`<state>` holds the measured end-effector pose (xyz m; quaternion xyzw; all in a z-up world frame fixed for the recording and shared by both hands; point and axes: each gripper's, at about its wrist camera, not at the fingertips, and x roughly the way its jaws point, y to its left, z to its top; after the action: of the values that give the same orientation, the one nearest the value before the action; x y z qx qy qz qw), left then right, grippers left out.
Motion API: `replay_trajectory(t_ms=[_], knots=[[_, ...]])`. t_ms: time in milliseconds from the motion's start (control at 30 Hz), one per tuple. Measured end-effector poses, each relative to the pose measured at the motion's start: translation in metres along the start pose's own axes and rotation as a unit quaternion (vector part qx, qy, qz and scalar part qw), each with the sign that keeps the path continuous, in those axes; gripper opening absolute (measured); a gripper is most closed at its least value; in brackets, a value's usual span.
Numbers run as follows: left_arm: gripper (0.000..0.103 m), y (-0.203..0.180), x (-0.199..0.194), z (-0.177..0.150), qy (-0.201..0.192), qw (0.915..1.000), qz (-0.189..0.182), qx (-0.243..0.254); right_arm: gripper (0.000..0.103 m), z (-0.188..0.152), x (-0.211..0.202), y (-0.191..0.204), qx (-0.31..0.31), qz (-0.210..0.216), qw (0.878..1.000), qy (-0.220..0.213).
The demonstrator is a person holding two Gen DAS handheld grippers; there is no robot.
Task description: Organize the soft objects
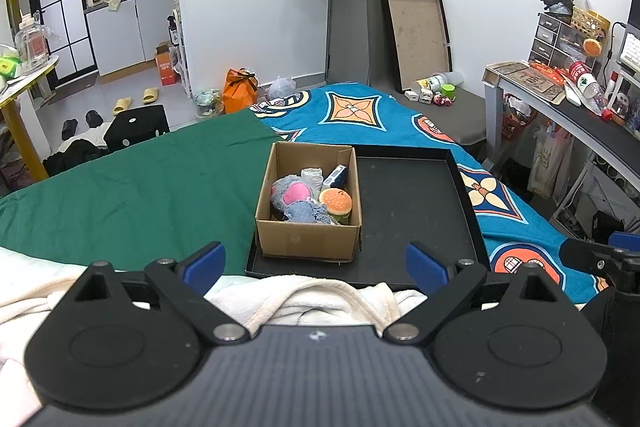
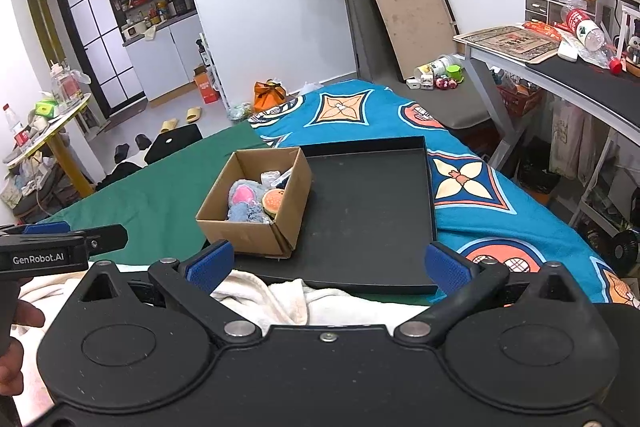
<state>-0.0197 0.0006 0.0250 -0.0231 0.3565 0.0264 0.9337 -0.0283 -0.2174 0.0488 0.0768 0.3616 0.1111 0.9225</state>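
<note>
A: Entry, both wrist views, left to right. Left tongs (image 1: pixel 314 263): blue pads spread wide, nothing between them. They hang over the cream fleece blanket (image 1: pixel 320 293) at the near edge of the bed.

B: Past them?

A: Green sheet (image 1: pixel 140 183) on the left half of the bed. Then the open brown cardboard box (image 1: pixel 310 239), sitting in the left part of the shallow black rectangular tray (image 1: pixel 420 207). The patterned blue bedspread (image 1: pixel 360 111) is under the tray and to its right.

B: Box contents?

A: Grey-blue plush toy with a pink ear (image 1: pixel 294 199), a small plush hamburger (image 1: pixel 337 203) touching it on the right, a crumpled pale piece (image 1: pixel 312 177) behind, and a dark blue item (image 1: pixel 338 175) I cannot identify.

B: Right side?

A: Right tongs (image 2: pixel 328 265): also wide open, empty, low over the same blanket, near the tray's front edge.

B: Progress?

A: My reading: late stage. The soft toys are in the box, and the rest of the tray is bare. No loose soft item shows on the bed apart from the blanket. What is left, if anything, may be the blanket itself; I cannot tell whether it belongs to the task.
</note>
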Motion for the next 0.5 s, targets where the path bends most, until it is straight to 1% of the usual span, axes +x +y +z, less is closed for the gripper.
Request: replay_trajectory(t_ms=[500], knots=[[0.096, -0.001, 0.0005, 0.0004, 0.0, 1.0, 0.0, 0.004, 0.103, 0.0008, -0.0011, -0.0025, 0.002, -0.005, 1.0, -0.002]])
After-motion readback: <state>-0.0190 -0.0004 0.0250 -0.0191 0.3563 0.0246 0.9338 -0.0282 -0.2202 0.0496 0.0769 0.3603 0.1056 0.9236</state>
